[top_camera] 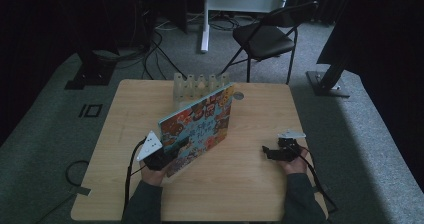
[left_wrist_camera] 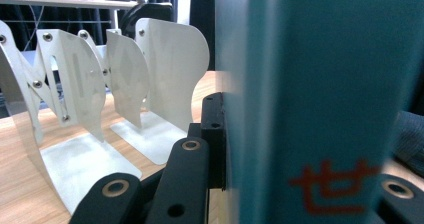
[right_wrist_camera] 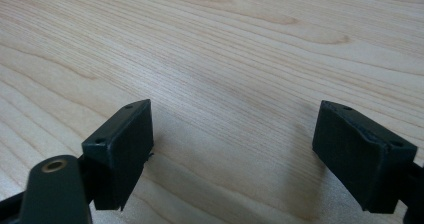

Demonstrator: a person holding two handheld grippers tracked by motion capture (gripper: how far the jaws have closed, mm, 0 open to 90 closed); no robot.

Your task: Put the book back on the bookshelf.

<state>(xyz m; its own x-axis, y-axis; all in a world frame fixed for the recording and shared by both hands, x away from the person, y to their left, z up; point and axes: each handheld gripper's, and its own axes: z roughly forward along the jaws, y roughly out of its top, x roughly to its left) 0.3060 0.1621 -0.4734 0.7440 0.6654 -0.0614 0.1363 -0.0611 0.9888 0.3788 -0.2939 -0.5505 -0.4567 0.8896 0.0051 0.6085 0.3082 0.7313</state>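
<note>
Left gripper (top_camera: 159, 156): your jaws are clamped on the picture book's (top_camera: 199, 126) lower left corner; in the left gripper view the black jaws press against its teal spine (left_wrist_camera: 320, 99).
Picture book: you hold it up off the counter (top_camera: 250, 179), tilted, with its colourful cover facing you, in front of the white rack.
Rack (top_camera: 197, 86): white metal dividers stand upright at the counter's far edge; in the left gripper view they rise just left of the book (left_wrist_camera: 160, 69).
Right gripper (top_camera: 272, 153): your jaws stand wide apart with nothing between them, low over bare wood (right_wrist_camera: 235, 74), well apart from the book.
Beyond the counter: a black folding chair (top_camera: 267, 36) on grey carpet.
</note>
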